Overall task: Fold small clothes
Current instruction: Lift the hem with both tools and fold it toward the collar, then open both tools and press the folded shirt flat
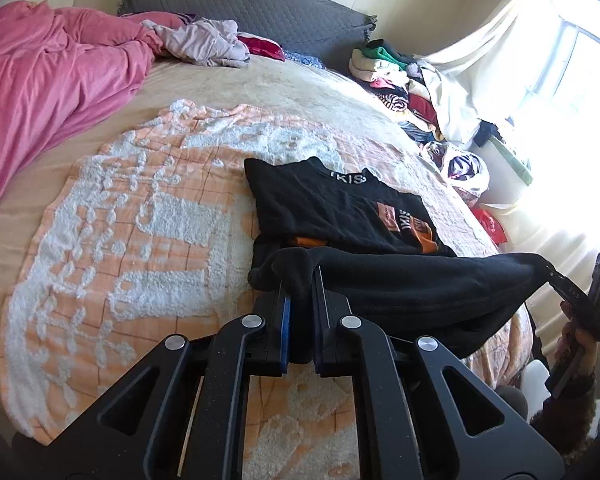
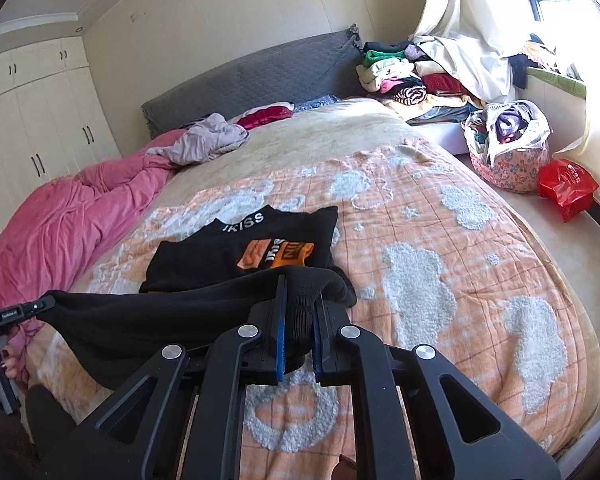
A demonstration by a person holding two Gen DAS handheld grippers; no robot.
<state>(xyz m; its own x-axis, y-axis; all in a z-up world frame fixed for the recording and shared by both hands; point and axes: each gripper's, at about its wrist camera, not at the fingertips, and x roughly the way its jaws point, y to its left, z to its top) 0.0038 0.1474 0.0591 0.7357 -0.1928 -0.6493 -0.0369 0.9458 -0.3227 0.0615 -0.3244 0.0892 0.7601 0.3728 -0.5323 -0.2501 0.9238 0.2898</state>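
Note:
A small black top (image 1: 340,208) (image 2: 244,252) with white letters at the collar and an orange print lies on an orange-and-white blanket (image 1: 132,216) (image 2: 440,232) on the bed. Its near hem is lifted off the blanket and stretched between both grippers. My left gripper (image 1: 299,280) is shut on the hem's left corner. At the right edge of that view the other gripper (image 1: 556,276) grips the opposite end. My right gripper (image 2: 300,292) is shut on the hem's right corner, and the left gripper (image 2: 40,306) shows at the far left, held by a hand.
A pink duvet (image 1: 48,92) (image 2: 72,216) bunches on the bed's left side, with a pale garment (image 1: 208,42) (image 2: 208,140) near the grey headboard (image 1: 260,4). Stacked clothes (image 2: 400,76), a floral bag (image 2: 508,148) and a red bag (image 2: 566,186) sit by the window.

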